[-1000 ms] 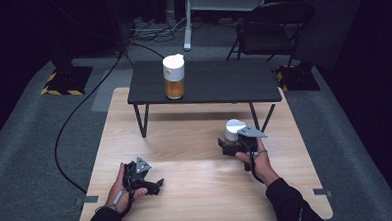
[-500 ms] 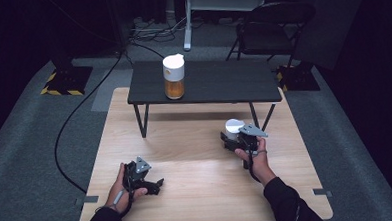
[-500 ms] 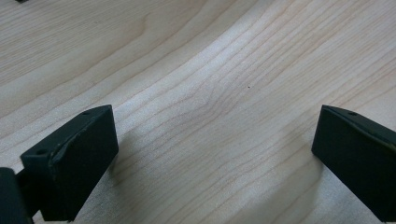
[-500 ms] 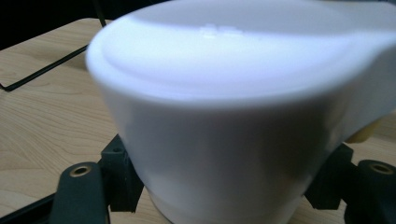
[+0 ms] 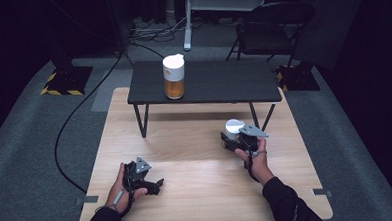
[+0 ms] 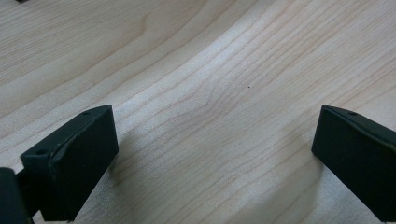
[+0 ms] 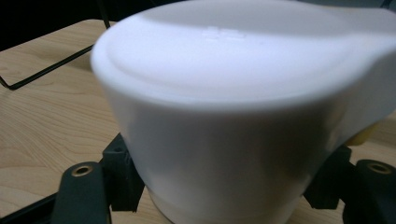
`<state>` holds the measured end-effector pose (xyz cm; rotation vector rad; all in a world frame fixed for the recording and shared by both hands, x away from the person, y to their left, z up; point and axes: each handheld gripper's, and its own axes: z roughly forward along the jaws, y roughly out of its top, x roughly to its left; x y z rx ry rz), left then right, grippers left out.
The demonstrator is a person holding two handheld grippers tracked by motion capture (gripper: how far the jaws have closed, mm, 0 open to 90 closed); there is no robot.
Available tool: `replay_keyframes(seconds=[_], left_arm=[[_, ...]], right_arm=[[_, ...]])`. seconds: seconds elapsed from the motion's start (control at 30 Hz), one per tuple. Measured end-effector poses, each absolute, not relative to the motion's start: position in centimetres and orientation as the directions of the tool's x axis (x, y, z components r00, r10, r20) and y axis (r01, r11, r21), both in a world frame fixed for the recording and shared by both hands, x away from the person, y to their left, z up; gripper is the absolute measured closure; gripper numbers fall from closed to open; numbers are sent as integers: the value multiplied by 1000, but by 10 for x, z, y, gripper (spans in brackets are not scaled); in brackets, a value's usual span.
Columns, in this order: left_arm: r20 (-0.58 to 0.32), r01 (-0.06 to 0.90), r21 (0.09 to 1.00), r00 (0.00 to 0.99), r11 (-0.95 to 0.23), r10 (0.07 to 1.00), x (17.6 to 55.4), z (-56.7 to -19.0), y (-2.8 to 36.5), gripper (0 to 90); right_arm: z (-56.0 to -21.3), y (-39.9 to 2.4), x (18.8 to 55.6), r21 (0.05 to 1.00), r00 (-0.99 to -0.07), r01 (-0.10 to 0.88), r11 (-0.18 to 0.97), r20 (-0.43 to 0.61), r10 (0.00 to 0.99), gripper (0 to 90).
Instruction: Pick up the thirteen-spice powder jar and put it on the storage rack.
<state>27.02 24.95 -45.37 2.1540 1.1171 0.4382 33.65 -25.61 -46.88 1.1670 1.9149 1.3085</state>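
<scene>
In the right gripper view, the white round-lidded plastic jar (image 7: 243, 107) sits so close that it is blurred, its base cut off by the bottom edge and its right side by the frame. It hides the inner faces of the right tongs (image 7: 229, 186), so the contact itself cannot be seen. In the high view, the right tongs (image 5: 234, 140) cover the jar's (image 5: 233, 126) lower body. The left tongs (image 6: 215, 154) are cropped at the bottom and right edges.
</scene>
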Motion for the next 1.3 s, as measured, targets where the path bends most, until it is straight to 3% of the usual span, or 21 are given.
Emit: replay_keyframes(seconds=[1.3], left_arm=[[-7,593,690,578,-415,816,270,-454,250,4]], right_arm=[[-418,-267,299,953,-487,262,152,-6,873,299]])
